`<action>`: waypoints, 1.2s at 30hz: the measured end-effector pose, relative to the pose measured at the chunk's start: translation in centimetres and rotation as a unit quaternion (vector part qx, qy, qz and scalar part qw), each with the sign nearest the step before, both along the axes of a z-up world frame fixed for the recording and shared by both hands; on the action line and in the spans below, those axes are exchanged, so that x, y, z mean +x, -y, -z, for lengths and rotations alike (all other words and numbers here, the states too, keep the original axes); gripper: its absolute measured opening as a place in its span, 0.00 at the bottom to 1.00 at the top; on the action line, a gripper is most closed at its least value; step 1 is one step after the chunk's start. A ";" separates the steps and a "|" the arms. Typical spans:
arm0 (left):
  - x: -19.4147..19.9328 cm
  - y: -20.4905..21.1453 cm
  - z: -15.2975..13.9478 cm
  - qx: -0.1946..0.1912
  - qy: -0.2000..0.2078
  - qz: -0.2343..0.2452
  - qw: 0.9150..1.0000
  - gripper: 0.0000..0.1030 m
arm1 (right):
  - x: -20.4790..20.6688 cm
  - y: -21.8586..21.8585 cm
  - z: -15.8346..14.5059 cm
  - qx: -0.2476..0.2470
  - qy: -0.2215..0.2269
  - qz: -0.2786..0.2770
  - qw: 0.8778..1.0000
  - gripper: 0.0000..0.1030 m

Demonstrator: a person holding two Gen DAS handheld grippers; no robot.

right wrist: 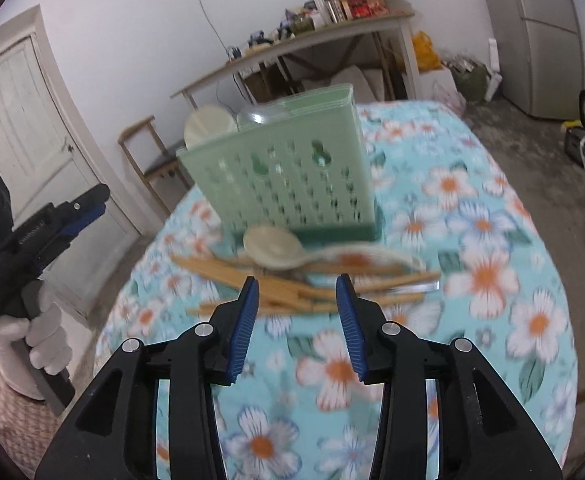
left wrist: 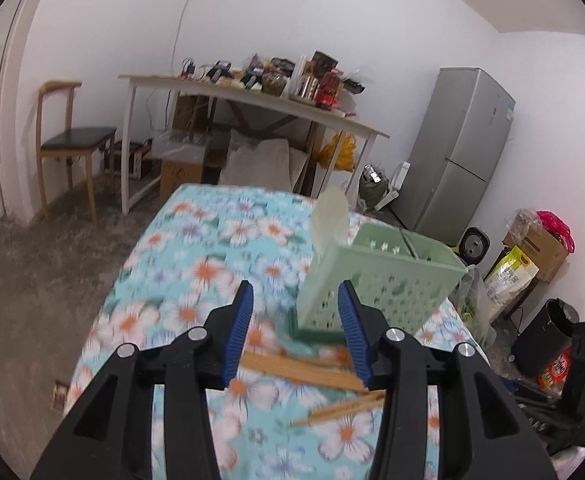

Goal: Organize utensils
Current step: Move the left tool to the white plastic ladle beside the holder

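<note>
Right wrist view shows chopsticks (right wrist: 292, 284) and a spoon (right wrist: 280, 250) lying crosswise on the flowered tabletop (right wrist: 472, 240), long axes side to side, just ahead of the empty, parted right gripper (right wrist: 297, 278) and before the upright green caddy (right wrist: 280, 176); the left gripper (left wrist: 295, 285) is likewise parted and empty.

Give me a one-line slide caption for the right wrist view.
Open right gripper above wooden chopsticks and a cream plastic spoon before the perforated green plastic utensil holder on the floral tablecloth.
</note>
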State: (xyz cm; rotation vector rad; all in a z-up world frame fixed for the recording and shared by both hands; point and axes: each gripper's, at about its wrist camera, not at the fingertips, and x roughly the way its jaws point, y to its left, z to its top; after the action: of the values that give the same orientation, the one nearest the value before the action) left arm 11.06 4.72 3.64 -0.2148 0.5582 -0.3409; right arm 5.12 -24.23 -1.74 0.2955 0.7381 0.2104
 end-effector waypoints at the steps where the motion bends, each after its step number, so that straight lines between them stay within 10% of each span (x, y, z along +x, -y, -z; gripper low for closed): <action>1: -0.4 -0.2 0.3 -0.005 -0.005 -0.004 1.000 0.41 | -0.1 -0.1 0.1 -0.002 -0.002 -0.001 1.000 0.39; 36: -1.9 -0.2 1.0 -0.005 -0.024 -0.012 1.000 0.41 | -2.1 0.9 -0.1 -0.013 0.010 0.020 1.000 0.48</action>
State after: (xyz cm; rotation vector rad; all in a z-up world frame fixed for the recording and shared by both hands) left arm 9.15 4.94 2.69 -0.2395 0.6001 -0.3152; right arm 2.97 -25.18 -1.63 0.2823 0.7142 0.1643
